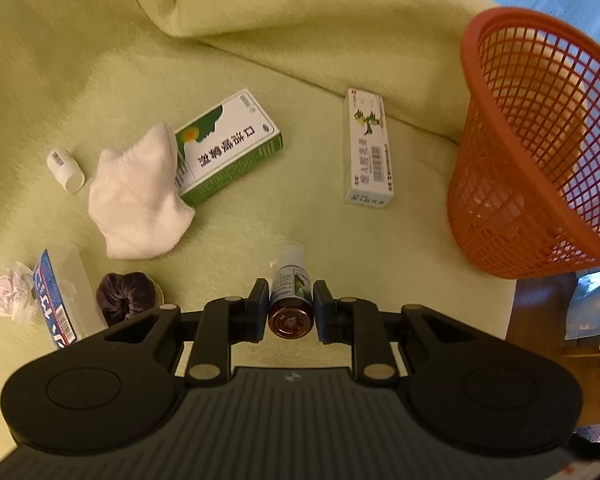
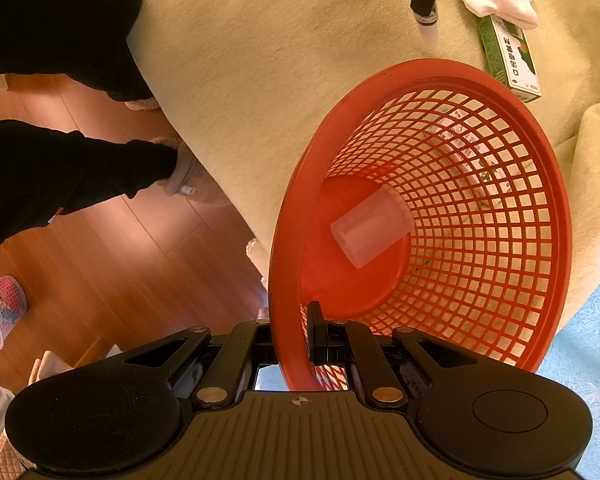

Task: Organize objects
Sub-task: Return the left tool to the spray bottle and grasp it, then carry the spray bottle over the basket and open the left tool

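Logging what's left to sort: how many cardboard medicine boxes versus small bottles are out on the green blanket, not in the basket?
Cardboard medicine boxes: 2, green-and-white, white upright
Small bottles: 2, white, brown spray
Total: 4

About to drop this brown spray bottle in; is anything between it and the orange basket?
Nothing visible: bare green blanket lies between the spray bottle in the left gripper and the orange basket.
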Available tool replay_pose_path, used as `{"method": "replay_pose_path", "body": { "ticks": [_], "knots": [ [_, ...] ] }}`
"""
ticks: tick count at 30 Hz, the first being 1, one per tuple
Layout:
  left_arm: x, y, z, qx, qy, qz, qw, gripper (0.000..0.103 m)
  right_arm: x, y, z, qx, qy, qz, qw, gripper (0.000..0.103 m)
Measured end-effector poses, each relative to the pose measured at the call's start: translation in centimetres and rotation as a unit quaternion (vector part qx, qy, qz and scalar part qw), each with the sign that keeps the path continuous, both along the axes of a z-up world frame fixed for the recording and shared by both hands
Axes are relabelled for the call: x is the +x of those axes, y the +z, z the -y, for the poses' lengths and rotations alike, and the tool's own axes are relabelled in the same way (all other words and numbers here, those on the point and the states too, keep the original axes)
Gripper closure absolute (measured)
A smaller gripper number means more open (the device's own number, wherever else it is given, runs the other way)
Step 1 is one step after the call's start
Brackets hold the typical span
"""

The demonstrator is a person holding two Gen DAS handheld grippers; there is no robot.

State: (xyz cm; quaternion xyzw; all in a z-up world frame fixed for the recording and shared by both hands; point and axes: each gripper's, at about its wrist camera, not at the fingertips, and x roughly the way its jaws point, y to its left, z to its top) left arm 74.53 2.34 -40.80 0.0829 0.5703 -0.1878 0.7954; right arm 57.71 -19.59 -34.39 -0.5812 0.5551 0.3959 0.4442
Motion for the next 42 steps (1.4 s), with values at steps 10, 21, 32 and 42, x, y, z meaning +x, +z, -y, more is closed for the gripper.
{"method": "replay_pose_path", "body": {
  "ticks": [10,21,32,42],
  "knots": [
    [-0.1,4.0,0.4,-0.013,-0.005,0.021,0.9997,0.084,0.0,-0.2,0.1,0.001,-0.001,0.001,1.000,0.101],
    [-0.3,11.7,2.3,-0.072,-0.040,0.058,0.9949,0.084,0.0,-0.1,-0.1,0.001,0.000,0.003,1.000,0.101],
    [0.6,13.6,7.4,-0.138,-0.110,0.055,0.9828,0.084,-0.3,-0.3,0.1,0.005,-0.002,0.006,1.000,0.101],
    [0.9,12.8,7.3,-0.150,-0.105,0.049,0.9819,0.071,-0.3,-0.3,0.4,0.008,-0.007,0.007,1.000,0.101]
  ]
}}
